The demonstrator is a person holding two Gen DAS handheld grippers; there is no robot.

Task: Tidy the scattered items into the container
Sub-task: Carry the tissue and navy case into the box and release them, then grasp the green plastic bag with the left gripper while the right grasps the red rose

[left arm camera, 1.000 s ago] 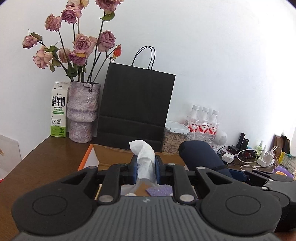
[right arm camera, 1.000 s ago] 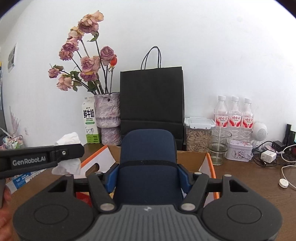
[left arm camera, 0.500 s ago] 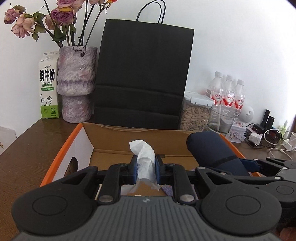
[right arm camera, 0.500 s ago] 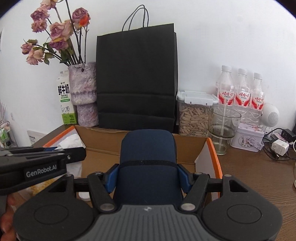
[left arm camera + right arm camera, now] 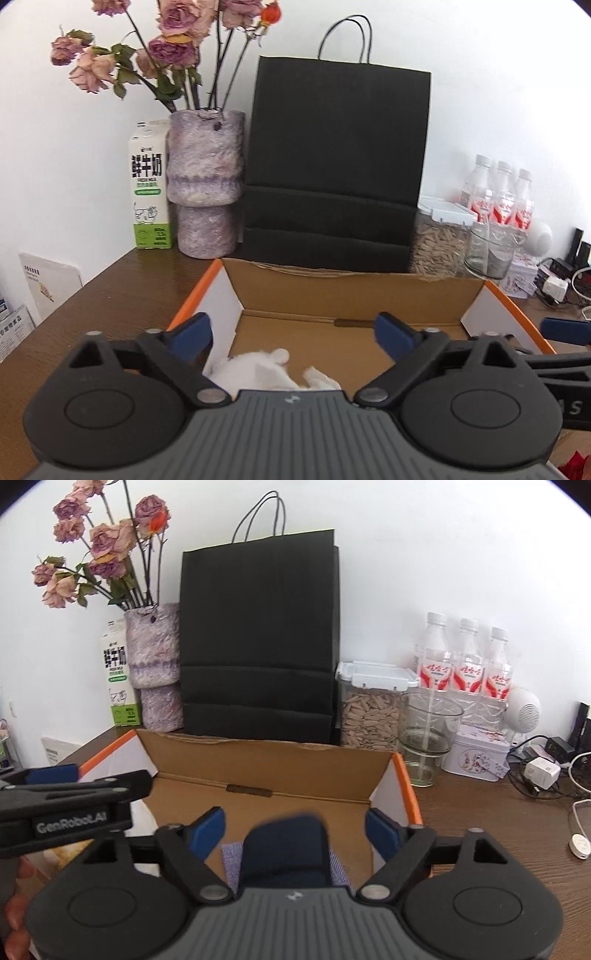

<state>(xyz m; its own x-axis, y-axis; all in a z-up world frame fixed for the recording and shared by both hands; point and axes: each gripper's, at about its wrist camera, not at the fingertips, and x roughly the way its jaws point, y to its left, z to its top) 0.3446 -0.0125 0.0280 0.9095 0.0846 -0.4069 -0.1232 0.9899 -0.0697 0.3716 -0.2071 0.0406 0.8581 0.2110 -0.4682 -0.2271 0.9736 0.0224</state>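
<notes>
- Left gripper: jaws just opened wide, crumpled white tissue dropped w/in orange-edged cardboard box, lower centre.
- Right gripper: just spread apart, dark blue case released inside box.
- Both items in; any leftovers not visible.

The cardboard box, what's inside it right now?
Inside the cardboard box: a white tissue, a dark blue case and a purple cloth beneath it. The grippers hide the near floor.

A plain white wall stands behind the dark brown wooden surface. Bright light falls on that wall.
</notes>
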